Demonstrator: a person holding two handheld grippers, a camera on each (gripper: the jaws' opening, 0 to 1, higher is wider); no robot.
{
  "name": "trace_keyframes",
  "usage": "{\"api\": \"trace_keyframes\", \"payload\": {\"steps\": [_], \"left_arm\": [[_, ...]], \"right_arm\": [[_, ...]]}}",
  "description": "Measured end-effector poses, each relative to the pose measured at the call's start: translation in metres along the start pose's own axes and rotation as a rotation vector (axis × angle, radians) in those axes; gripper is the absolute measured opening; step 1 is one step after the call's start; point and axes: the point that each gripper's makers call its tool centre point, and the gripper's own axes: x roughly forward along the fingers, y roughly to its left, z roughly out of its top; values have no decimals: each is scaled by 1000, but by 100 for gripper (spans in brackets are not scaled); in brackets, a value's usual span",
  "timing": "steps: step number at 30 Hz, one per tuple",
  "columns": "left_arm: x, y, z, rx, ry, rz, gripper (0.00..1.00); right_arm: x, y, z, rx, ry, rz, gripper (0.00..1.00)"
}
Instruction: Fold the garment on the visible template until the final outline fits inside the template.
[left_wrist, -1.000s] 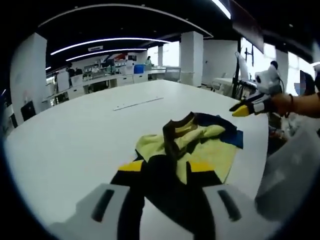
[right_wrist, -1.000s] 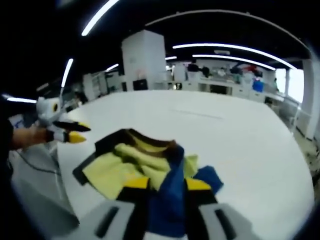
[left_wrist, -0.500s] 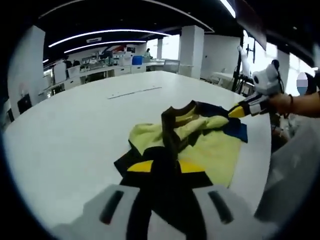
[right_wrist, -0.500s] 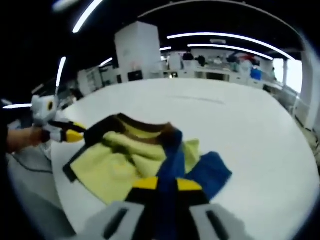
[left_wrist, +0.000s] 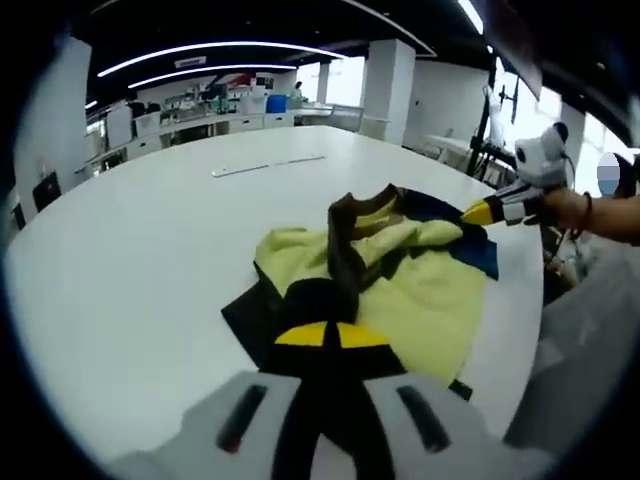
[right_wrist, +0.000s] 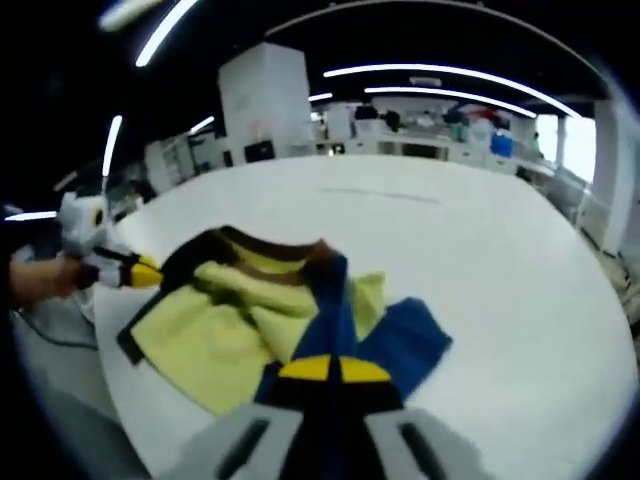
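Closed since a second ago: both sets of yellow-tipped fingers, left gripper (left_wrist: 325, 335) pinching garment (left_wrist: 400, 270) at its black edge, right gripper (right_wrist: 325, 370) its blue edge, spreading cloth across white bench (left_wrist: 130, 260).

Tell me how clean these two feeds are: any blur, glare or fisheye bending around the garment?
Left gripper view: the garment is fairly sharp, the table edge bows with fisheye, and windows at right glare. Right gripper view: softer overall, the garment slightly smeared, ceiling light strips curved, and the right gripper blurred.
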Motion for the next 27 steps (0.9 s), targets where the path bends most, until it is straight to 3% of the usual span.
{"api": "trace_keyframes", "payload": {"steps": [4, 7, 10, 15, 20, 24, 27], "left_arm": [[-6, 0, 13, 8, -30, 3, 0], [-13, 4, 25, -40, -51, 1, 0], [-18, 2, 40, 6, -40, 28, 0], [-20, 3, 68, -25, -106, -2, 0], [-22, 16, 89, -33, -147, 11, 0], [-23, 33, 104, -102, -209, 12, 0], [-24, 47, 114, -77, -257, 49, 0]], "right_arm": [[-6, -4, 10, -34, -14, -15, 0], [-10, -8, 20, -47, -33, -23, 0], [-14, -10, 33, -62, -52, -26, 0], [-19, -12, 56, -91, -77, -26, 0], [-18, -18, 75, -130, -86, -28, 0], [-15, -29, 91, -147, -96, -49, 0], [-15, -39, 104, -160, -113, -64, 0]]}}
